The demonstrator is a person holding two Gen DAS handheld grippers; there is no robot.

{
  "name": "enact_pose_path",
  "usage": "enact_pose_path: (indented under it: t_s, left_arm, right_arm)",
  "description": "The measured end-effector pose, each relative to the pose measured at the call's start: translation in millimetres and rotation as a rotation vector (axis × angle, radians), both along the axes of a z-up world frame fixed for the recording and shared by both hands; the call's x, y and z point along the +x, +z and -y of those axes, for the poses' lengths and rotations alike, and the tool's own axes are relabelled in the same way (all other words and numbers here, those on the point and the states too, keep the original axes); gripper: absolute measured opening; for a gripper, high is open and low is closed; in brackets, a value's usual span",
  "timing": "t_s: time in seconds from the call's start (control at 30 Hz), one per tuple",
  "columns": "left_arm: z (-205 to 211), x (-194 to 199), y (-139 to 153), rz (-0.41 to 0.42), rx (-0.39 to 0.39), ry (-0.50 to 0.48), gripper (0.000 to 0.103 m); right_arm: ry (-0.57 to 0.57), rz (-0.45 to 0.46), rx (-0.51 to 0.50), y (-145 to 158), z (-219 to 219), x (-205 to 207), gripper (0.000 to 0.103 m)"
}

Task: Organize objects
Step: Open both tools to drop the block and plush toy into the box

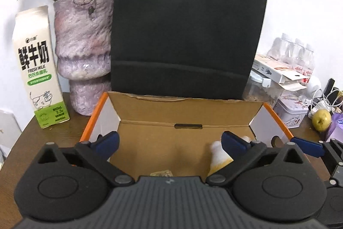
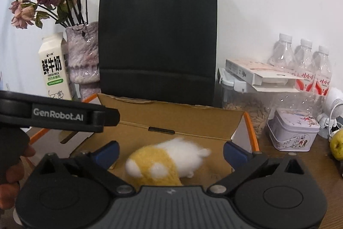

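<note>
Both grippers wide open, gripping nothing. Right gripper (image 2: 170, 150): plush (image 2: 163, 161) lies loose between its fingers, inside box (image 2: 193, 115). Left gripper (image 1: 170, 142) over box, plush by its right finger.

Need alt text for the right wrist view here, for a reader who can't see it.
A yellow and white plush toy lies in an open cardboard box between the open right gripper's blue-padded fingers, not touched by them. Behind the box stands a black paper bag, with a milk carton and a vase of dried roses at left.
</note>
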State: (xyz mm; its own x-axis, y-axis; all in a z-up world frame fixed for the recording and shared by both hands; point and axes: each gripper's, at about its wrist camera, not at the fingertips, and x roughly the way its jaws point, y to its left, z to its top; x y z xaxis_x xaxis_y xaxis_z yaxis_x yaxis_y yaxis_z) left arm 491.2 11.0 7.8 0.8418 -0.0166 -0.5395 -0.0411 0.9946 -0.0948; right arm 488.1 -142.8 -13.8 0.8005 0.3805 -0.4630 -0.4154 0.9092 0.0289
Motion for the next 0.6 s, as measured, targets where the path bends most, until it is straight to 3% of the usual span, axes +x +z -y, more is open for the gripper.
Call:
enact_pose_path:
  t_s: [0.3, 0.6]
  left_arm:
    - [-8.8, -6.4, -0.5, -0.011, -0.013, 0.04, 0.103]
    - [-6.1, -31.6, 13.2, 0.022, 0.042, 0.036, 0.103]
  right_arm:
    - [-0.008, -0.001, 0.027, 7.3, 6.6, -4.8, 0.103]
    - [0.019, 0.045, 0.049, 21.9, 10.1, -29.5, 0.103]
